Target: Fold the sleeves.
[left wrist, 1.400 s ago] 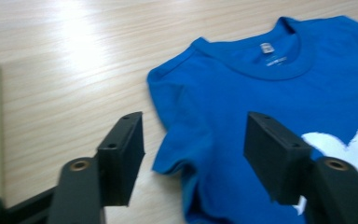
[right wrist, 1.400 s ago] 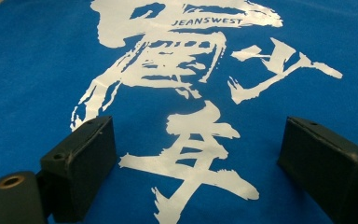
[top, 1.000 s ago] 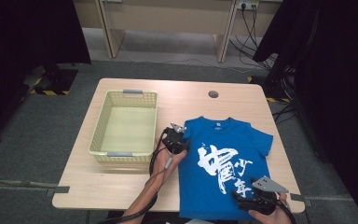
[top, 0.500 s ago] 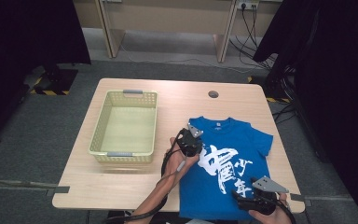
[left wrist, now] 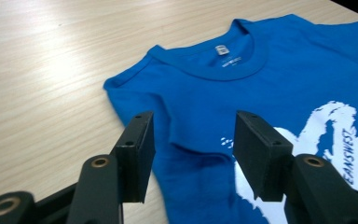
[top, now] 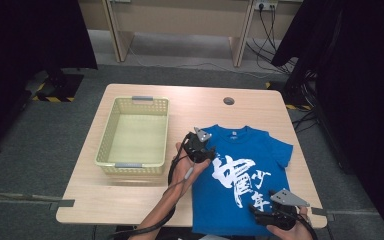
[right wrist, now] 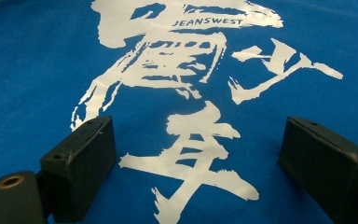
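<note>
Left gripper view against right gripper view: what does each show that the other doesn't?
Left gripper view alone: the blue T-shirt's round collar with its white label, one folded-in shoulder edge, and the pale wooden table. Right gripper view alone: the lower white brush characters of the print, close up. Both: the blue cotton T-shirt lying flat, the small JEANSWEST lettering, and each claw's own black jaws apart above the cloth, left claw, right claw.
</note>
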{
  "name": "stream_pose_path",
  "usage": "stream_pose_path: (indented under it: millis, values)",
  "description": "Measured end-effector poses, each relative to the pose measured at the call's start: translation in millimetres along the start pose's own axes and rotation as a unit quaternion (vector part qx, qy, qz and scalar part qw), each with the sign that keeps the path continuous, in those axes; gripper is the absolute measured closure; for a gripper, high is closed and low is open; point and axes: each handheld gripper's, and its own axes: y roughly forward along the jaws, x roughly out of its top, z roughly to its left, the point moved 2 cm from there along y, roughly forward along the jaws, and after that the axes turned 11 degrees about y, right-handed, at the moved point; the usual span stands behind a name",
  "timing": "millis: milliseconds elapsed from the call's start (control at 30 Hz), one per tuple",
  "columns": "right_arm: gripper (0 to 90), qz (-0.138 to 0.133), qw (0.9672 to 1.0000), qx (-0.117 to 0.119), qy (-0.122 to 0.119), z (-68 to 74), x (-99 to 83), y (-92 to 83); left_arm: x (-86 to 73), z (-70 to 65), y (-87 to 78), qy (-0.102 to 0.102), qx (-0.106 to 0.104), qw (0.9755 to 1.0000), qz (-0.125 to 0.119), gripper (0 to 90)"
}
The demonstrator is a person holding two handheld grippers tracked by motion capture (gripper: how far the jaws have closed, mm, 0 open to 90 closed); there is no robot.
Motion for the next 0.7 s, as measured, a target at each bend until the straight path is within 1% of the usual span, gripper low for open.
stream_pose_path:
  millis: [267,367,433,500,633,700]
  values:
    - [10.8,-0.001,1.0,0.0,-0.001,-0.1,0.0,0.1,-11.2,14.0,3.6,-0.015,0.014,0.9997,0.014,47.2]
    - [10.8,0.0,1.0,0.0,0.0,0.0,0.0,0.0,-14.1,21.1,4.9,-0.02,0.027,0.9993,0.017,47.2]
    - [10.8,0.0,1.0,0.0,0.0,-0.1,0.0,0.0,-15.0,24.5,4.9,-0.018,0.035,0.999,0.019,47.1]
    - [10.7,0.0,1.0,0.0,-0.001,-0.1,0.2,0.2,-15.5,26.3,6.6,-0.015,0.046,0.9986,0.023,46.8]
    - [10.8,0.0,1.0,0.0,-0.001,-0.1,0.1,0.1,-16.5,27.1,18.3,-0.016,0.053,0.9978,0.036,45.3]
    - [10.8,0.0,1.0,0.0,0.0,0.0,0.0,0.1,-16.1,24.8,24.5,-0.016,0.051,0.9979,0.037,44.0]
